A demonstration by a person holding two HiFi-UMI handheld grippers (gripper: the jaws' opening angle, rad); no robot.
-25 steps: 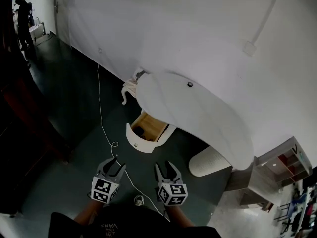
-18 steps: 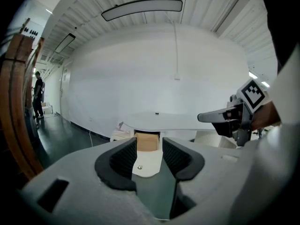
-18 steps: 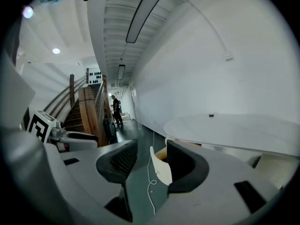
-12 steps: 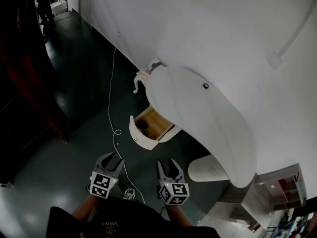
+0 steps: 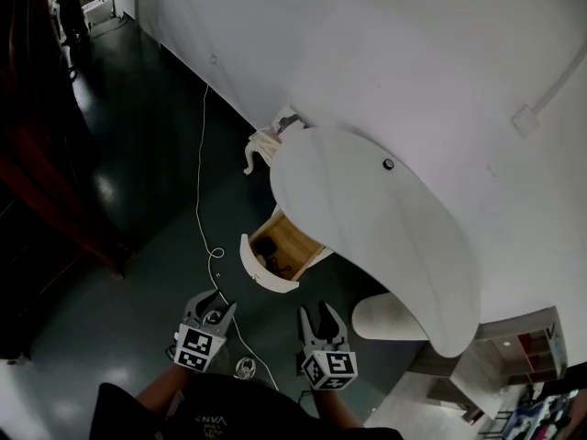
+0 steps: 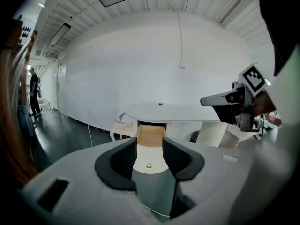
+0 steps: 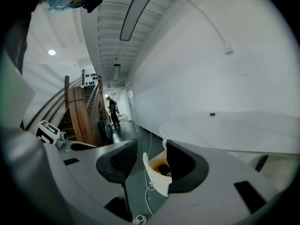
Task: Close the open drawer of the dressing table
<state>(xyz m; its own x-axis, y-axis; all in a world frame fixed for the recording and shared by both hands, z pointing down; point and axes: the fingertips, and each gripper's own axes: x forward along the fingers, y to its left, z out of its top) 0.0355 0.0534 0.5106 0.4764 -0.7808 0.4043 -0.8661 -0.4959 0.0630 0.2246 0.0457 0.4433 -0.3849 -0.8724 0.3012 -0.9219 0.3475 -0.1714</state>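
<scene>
Head view, drawer: the one open drawer (image 5: 264, 266) juts out from under the dressing table (image 5: 367, 218) toward me, well apart from both my grippers.
Left gripper (image 5: 213, 302): my fingers stand wide with nothing between them, lined up on the drawer's front.
Right gripper (image 5: 316, 317): fingers wide too, and empty.
Step in hand: the approach, I judge; nothing touches the drawer yet.
Doing it well: I'd meet the curved front flat, close to its knob (image 6: 148, 165). I'd push straight along the slide rather than from one corner, so it doesn't jam. I'd also mind the cable (image 5: 200, 181) on the floor.
Count: one drawer, one knob, one table, one stool (image 5: 390, 317), one cable, two grippers. How many dark things lie inside the drawer is unclear.
</scene>
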